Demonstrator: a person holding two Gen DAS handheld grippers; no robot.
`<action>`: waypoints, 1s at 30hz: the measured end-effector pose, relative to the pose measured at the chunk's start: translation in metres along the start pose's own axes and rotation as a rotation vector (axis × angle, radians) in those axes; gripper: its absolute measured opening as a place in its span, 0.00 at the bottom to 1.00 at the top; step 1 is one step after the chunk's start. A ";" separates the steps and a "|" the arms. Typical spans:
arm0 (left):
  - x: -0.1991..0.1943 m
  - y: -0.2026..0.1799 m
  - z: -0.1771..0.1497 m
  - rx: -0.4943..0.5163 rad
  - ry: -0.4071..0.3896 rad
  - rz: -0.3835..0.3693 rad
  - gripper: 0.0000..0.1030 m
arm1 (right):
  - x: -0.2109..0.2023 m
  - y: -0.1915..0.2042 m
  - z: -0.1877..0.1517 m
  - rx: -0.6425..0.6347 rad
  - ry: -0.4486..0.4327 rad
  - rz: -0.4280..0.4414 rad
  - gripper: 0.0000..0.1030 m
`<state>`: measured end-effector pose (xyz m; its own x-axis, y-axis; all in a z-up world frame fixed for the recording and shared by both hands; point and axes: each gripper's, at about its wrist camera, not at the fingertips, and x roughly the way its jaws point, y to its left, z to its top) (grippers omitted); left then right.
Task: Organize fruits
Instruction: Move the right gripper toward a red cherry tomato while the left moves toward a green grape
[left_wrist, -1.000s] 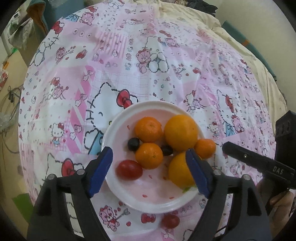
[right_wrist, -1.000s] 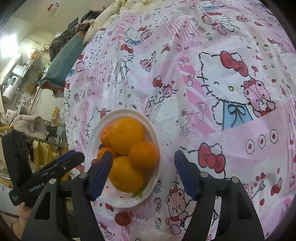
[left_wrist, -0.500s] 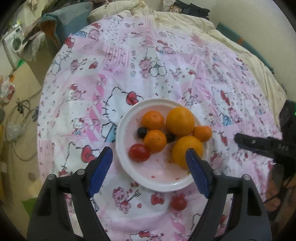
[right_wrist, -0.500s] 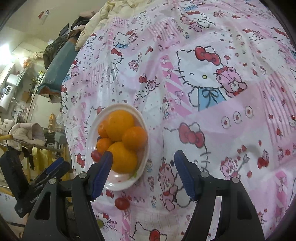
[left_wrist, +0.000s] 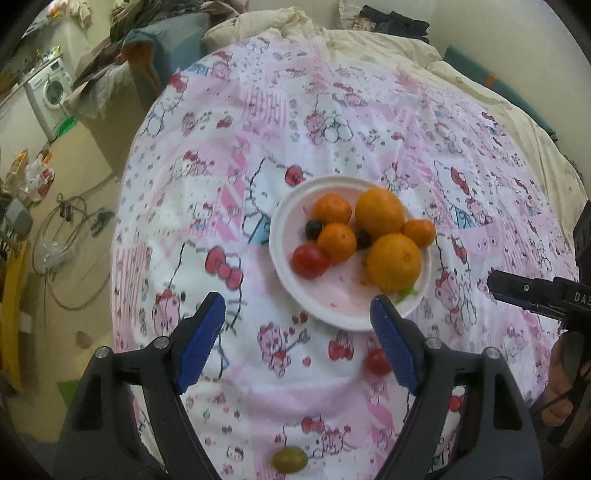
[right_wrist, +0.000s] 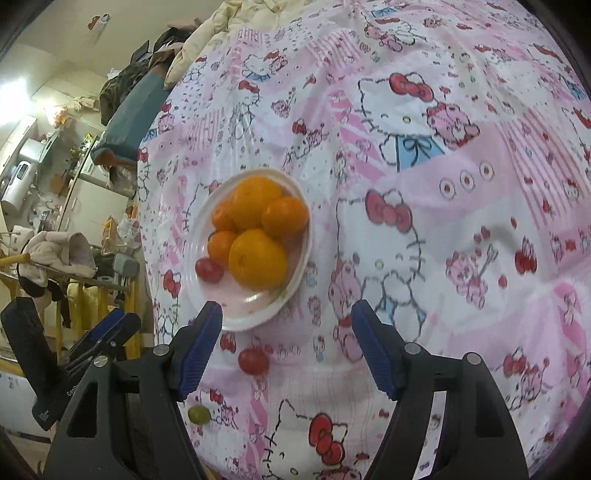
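Pink cartoon cloth (left_wrist: 332, 387), glossy orange fruits (left_wrist: 380, 212)

I see a soft, matt printed cloth (left_wrist: 229, 192) spread under everything, faintly creased. On it the white plate (left_wrist: 284, 236) looks like smooth, thin plastic or foam with a dull sheen; I can't tell which. The oranges (left_wrist: 393, 260) have finely dimpled, matt skin, while the red tomato (left_wrist: 309, 261) in the plate is glossy and taut. The green grape (left_wrist: 290, 459) on the cloth shines slightly. My left gripper's (left_wrist: 297, 338) fingers (left_wrist: 199, 343) carry ribbed blue rubbery pads on matt black plastic arms with small bright metal rivets.
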<state>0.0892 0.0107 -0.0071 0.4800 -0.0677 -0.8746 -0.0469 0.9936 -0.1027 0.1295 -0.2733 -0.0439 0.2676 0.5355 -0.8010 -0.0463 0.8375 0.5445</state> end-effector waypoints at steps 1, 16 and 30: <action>-0.002 0.001 -0.003 -0.005 0.002 0.000 0.76 | 0.000 0.001 -0.004 -0.001 0.004 0.001 0.73; -0.010 0.022 -0.043 -0.096 0.046 0.017 0.76 | 0.024 0.016 -0.035 -0.052 0.076 -0.021 0.73; -0.002 0.038 -0.047 -0.179 0.072 -0.002 0.76 | 0.064 0.038 -0.046 -0.222 0.128 -0.070 0.65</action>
<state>0.0455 0.0446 -0.0319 0.4165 -0.0823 -0.9054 -0.2043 0.9620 -0.1814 0.1007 -0.2021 -0.0853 0.1543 0.4734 -0.8672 -0.2454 0.8686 0.4305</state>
